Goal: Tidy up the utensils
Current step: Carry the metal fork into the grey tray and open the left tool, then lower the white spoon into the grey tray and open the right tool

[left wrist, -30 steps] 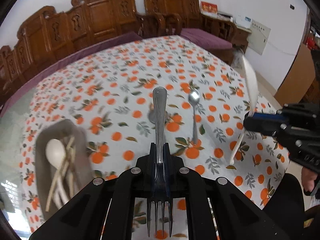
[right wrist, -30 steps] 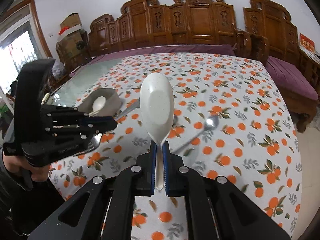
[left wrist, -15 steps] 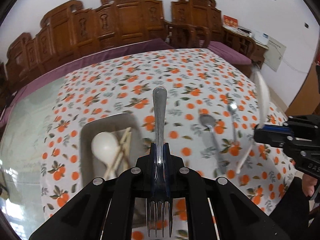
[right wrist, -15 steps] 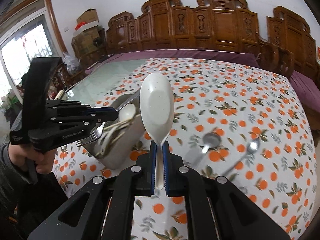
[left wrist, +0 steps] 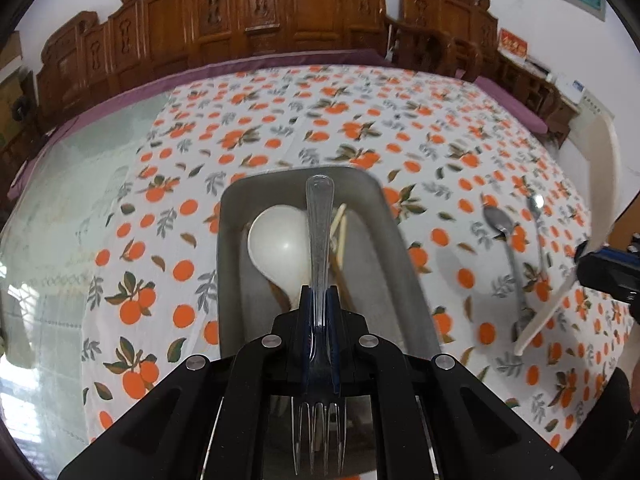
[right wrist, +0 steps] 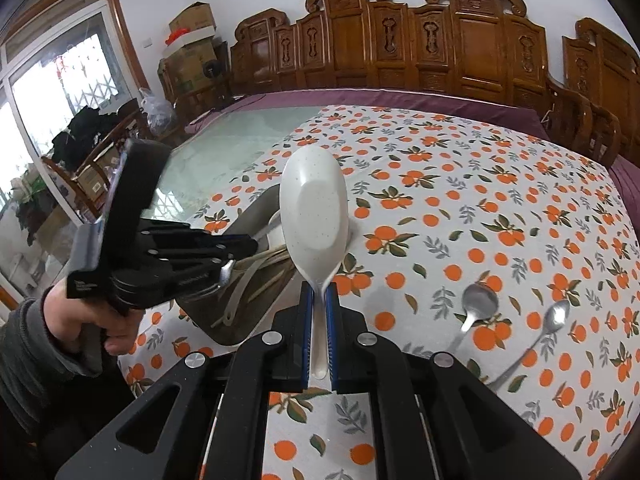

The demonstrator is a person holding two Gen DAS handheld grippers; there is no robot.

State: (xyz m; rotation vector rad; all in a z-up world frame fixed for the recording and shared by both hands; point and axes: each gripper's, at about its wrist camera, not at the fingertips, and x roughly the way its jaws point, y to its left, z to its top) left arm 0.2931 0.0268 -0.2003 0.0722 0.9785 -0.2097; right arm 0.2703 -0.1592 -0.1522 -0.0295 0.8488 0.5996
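Note:
My left gripper [left wrist: 319,300] is shut on a steel fork [left wrist: 319,240], handle pointing forward and tines back toward the camera. It hangs over the grey tray [left wrist: 396,240], which holds a white spoon [left wrist: 280,240] and chopsticks [left wrist: 340,228]. My right gripper [right wrist: 319,300] is shut on the handle of a white ceramic spoon [right wrist: 314,216], bowl up, just right of the tray [right wrist: 256,208]. In the right wrist view the left gripper [right wrist: 228,268] sits over the tray. Two steel spoons [right wrist: 478,304] lie on the cloth to the right.
An orange-patterned tablecloth [left wrist: 360,120] covers the right part of the glass-topped table [left wrist: 72,200]. Carved wooden chairs [right wrist: 440,48] line the far side. A hand in a grey sleeve [right wrist: 80,316] holds the left gripper. Boxes and clutter [right wrist: 188,52] stand by the window.
Both grippers have swung left across the table with their utensils held. The fork has gone from above the bare cloth to above the tray, and the white spoon has come up beside the tray.

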